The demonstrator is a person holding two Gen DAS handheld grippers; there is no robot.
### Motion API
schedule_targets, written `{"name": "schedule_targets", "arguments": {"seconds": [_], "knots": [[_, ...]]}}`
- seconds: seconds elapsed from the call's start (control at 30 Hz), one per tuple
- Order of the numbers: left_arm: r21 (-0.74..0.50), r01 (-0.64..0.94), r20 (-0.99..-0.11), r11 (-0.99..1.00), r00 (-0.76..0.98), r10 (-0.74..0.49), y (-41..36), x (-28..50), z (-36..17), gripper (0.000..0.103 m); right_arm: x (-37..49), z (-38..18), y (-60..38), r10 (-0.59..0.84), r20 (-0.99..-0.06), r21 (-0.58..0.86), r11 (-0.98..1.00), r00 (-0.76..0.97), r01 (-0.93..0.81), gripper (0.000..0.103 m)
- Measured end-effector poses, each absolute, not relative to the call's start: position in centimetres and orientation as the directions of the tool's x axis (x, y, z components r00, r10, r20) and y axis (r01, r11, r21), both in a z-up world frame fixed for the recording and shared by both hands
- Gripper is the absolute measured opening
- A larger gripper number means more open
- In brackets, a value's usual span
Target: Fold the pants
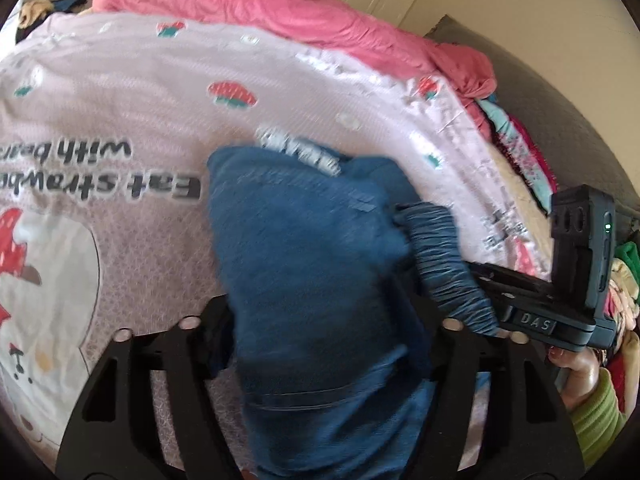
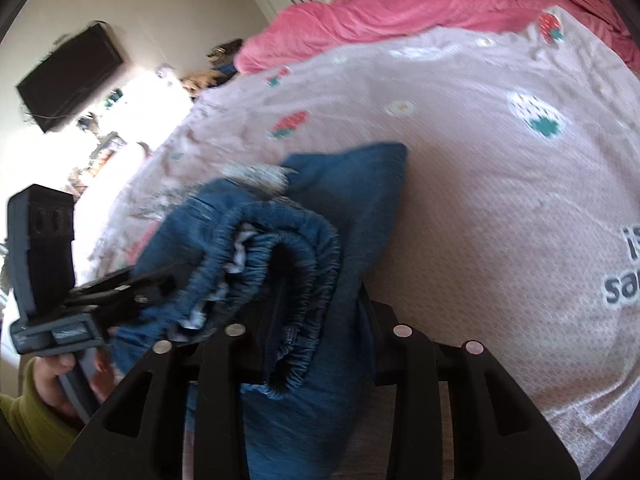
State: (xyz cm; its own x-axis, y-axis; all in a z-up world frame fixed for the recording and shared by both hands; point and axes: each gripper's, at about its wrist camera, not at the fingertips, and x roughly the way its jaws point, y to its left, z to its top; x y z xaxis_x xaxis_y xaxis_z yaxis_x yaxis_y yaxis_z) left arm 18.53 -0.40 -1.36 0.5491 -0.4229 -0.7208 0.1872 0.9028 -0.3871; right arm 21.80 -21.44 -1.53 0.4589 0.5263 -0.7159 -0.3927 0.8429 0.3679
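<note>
Left wrist view: blue denim pants (image 1: 308, 264) are hanging through the lower centre of the frame, running between the fingers of the left gripper (image 1: 320, 344); its jaws are closing on the cloth. Right gripper (image 1: 532, 304) is entering from the right edge, clamping the gathered elastic waistband (image 1: 448, 268). Right hand (image 1: 576, 364), in a green sleeve, is showing at lower right.

Right wrist view: pants (image 2: 320, 280) are draping from centre frame down to the bottom edge, passing between the right gripper's (image 2: 320, 344) fingers, which are pinching the fabric. Waistband (image 2: 280, 248) is lying bunched and looped at centre. Left gripper (image 2: 132, 288) is biting the waistband from the left.

Long axis is running roughly top to bottom in both views, the far end pointing to upper centre.

Bedspread (image 1: 140, 92), pale pink with strawberries and lettering, is lying under everything. Pink blanket (image 2: 420, 4) is heaped along the top. Wall screen (image 2: 68, 76) is hanging at upper left.
</note>
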Motion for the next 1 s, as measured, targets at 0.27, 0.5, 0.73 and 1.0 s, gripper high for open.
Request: {"name": "schedule_targets", "arguments": {"seconds": [0.27, 0.5, 0.73, 1.0], "knots": [[-0.381, 0.188, -0.724, 0.906, 0.549, -0.418, -0.3, 18.5, -2.4, 0.068, 21.5, -2.4, -21.4, 0.476, -0.74, 0.325, 0.871, 0.474, -0.368, 0.049], [-0.384, 0.186, -0.722, 0.904, 0.55, -0.42, -0.1, 17.9, -1.9, 0.074, 20.9, -1.8, -21.7, 0.454, -0.745, 0.307, 0.884, 0.489, -0.353, 0.059], [-0.39, 0.185, -0.711, 0.902, 0.562, -0.422, 0.1, 17.2, -0.7, 0.08, 20.2, -1.0, -22.4, 0.438, -0.744, 0.296, 0.893, 0.504, -0.339, 0.067], [-0.382, 0.2, -0.671, 0.902, 0.611, -0.42, 0.2, 15.6, 2.0, 0.092, 18.9, 1.5, -23.2, 0.437, -0.695, 0.291, 0.897, 0.571, -0.332, 0.093]]}}
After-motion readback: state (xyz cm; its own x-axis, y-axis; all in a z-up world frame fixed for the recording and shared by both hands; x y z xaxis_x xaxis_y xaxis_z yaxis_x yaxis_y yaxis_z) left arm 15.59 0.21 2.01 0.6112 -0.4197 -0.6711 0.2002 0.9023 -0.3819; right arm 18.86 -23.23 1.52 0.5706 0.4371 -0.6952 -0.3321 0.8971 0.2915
